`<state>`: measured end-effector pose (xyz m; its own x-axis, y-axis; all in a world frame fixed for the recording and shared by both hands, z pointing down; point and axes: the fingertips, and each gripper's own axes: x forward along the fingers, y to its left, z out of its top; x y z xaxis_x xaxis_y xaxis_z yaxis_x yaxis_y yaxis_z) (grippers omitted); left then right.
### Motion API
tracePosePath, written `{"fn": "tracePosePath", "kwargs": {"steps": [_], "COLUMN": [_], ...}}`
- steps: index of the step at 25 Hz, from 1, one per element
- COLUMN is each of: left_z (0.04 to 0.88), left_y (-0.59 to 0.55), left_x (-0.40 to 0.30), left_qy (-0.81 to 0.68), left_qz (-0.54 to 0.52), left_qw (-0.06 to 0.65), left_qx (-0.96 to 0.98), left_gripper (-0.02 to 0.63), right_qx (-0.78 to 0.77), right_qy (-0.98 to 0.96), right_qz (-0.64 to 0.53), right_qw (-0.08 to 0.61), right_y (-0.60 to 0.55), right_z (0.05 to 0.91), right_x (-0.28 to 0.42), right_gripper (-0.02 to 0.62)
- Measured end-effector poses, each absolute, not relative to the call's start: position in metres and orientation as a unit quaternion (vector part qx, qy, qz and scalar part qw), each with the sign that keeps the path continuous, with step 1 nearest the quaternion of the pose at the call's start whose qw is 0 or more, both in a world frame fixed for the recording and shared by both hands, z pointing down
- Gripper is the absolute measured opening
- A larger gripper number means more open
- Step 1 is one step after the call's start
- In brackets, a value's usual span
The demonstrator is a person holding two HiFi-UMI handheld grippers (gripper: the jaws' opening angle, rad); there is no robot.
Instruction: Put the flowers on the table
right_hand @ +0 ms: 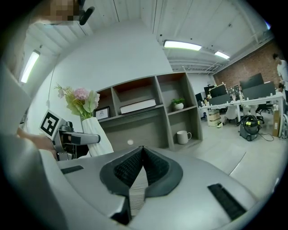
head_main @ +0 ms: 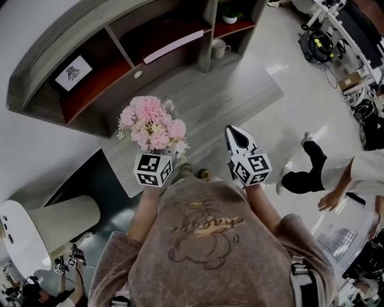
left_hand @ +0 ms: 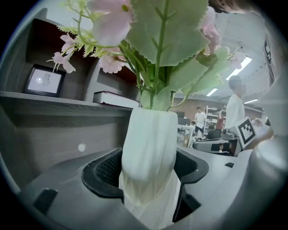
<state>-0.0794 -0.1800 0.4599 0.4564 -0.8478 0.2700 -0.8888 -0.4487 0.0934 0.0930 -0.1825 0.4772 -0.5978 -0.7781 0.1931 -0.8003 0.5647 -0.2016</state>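
- Left gripper [left_hand: 148, 170]: we record its jaws shut on the lower body of a white ribbed vase [left_hand: 149, 134], one dark pad on each side of it.
- Vase: it stands about upright in the jaws, narrowing toward the bottom. Green stems and broad toothed leaves rise from its mouth.
- Flowers [head_main: 153, 125]: a pink and pale bunch in the vase. We place it in the air in front of the shelf unit [head_main: 66, 42], facing the unit's middle section and not resting on anything.
- Right gripper [right_hand: 141, 152]: we note its jaws closed tip to tip, with nothing between them. It is held in front of the shelf unit, nearer the mug end than the left gripper.
- Grey wood-grain surface [head_main: 240, 90]: it lies at the foot of the shelf unit, beneath both grippers.
- Framed picture [head_main: 73, 72]: it stands in the shelf unit's red-backed compartment, at the end away from the mug.
- Long white book [head_main: 173, 46]: it lies flat in the shelf unit's middle compartment.
- White mug [head_main: 219, 48]: it sits in the shelf unit's lower end compartment.
- Small potted plant [head_main: 230, 13]: it sits in the shelf unit's compartment just above the mug.
- Person in black trousers [head_main: 312, 171]: on the floor, well apart from the shelf unit, beyond the right gripper.
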Motion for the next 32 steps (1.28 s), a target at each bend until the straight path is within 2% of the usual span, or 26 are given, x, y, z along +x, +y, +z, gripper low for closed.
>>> {"fn": "tracePosePath", "kwargs": {"steps": [19, 32], "left_z": [0.491, 0.543], "left_y": [-0.25, -0.279], "left_x": [-0.068, -0.042], "left_qy": [-0.435, -0.4], "left_qz": [0.118, 0.144], "left_qw": [0.099, 0.083], "left_qx": [0.887, 0.901], "left_gripper": [0.353, 0.353], "right_qx": [0.511, 0.55], "right_qy": [-0.846, -0.819], "right_qz": [0.145, 0.155], "right_qw": [0.041, 0.045], "right_y": [-0.197, -0.191], "right_z": [0.479, 0.482], "right_x": [0.089, 0.114], "right_gripper": [-0.002, -0.002]}}
